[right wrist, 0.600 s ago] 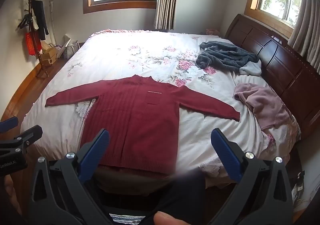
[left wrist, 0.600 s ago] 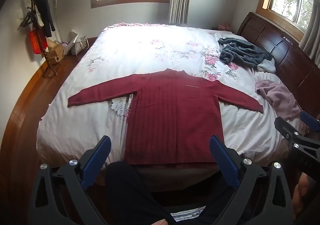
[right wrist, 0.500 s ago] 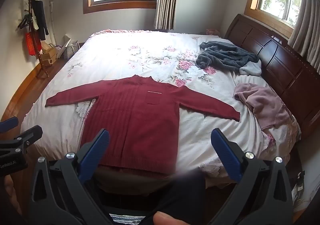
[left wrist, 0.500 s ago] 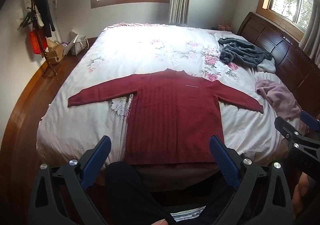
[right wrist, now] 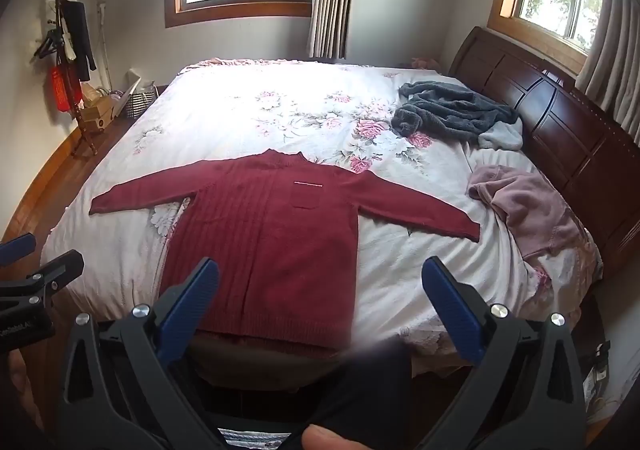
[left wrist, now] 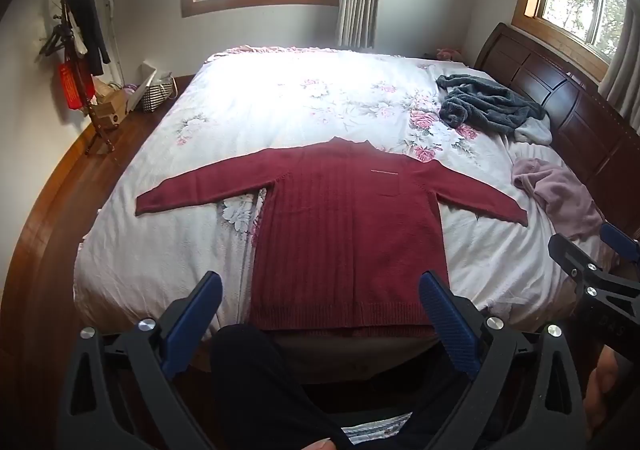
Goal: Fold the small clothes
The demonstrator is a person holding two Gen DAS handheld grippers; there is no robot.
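A dark red knitted sweater (left wrist: 344, 226) (right wrist: 264, 234) lies flat on the bed, front up, both sleeves spread out sideways and its hem at the near edge. My left gripper (left wrist: 320, 286) is open, held back from the hem above the person's knee, with nothing between its blue pads. My right gripper (right wrist: 320, 270) is open too, off the near edge, over the sweater's right hem corner and the bare quilt. Each gripper shows at the side of the other's view: the right gripper (left wrist: 592, 258), the left gripper (right wrist: 36, 270).
The bed has a white floral quilt (left wrist: 304, 105) and a dark wooden headboard (left wrist: 568, 105) on the right. A grey fleece garment (left wrist: 488, 105) and a pink garment (left wrist: 556, 185) lie crumpled near the headboard. A coat stand (left wrist: 80, 49) and basket (left wrist: 156, 93) stand left.
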